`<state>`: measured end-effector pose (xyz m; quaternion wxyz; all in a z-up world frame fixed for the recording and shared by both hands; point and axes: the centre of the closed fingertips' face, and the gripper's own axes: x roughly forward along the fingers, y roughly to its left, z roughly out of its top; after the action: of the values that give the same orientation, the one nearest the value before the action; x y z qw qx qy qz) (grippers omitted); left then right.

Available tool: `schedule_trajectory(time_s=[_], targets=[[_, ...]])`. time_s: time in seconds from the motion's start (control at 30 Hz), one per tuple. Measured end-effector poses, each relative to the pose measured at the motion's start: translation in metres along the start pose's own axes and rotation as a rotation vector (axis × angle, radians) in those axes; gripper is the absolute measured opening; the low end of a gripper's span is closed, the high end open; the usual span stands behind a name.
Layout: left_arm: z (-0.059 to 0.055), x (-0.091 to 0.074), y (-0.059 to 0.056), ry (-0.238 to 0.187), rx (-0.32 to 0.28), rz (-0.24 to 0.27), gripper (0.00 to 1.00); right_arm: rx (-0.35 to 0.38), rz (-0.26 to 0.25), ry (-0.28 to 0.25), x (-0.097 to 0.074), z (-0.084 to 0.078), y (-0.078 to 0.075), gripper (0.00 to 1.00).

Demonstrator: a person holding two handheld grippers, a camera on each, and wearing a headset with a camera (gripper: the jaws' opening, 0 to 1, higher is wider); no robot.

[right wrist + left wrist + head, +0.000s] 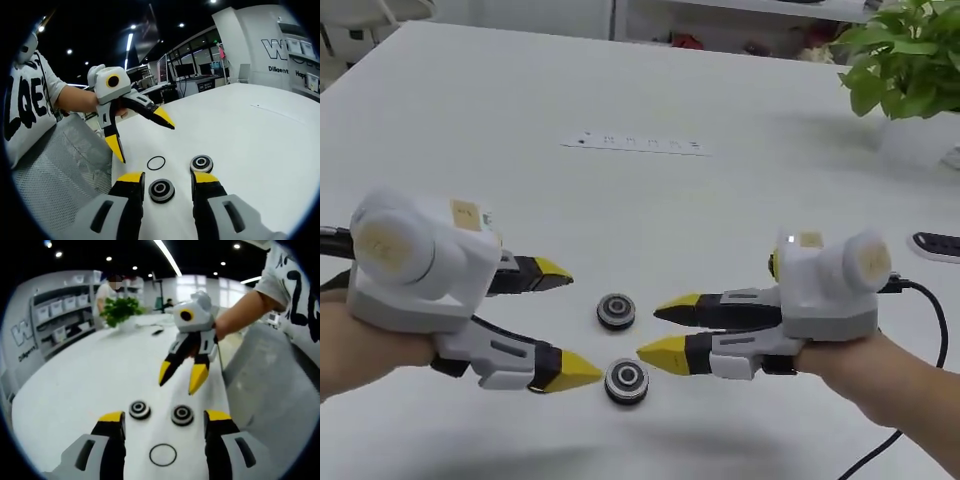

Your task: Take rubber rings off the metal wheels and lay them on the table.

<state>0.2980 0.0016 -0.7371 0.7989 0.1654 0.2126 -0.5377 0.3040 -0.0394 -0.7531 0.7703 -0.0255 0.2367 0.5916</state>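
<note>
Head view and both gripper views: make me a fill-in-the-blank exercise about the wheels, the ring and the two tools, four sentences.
The white table holds ____ metal wheels.
The loose rubber ring lying near them is coloured ____.
The left tool and the right tool both have their jaws ____.
The jaw tips of both tools are coloured ____.
Missing words: two; black; open; yellow.
</note>
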Motion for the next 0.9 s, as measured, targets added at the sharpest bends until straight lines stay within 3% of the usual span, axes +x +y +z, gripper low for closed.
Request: schedule_trajectory(time_s=[0.9], targets=[[-0.012,0.03,-0.019,0.039,-0.018,-0.082,0.52,-0.081,0.019,0.095,0.009,-0.041,0.007,0.28]])
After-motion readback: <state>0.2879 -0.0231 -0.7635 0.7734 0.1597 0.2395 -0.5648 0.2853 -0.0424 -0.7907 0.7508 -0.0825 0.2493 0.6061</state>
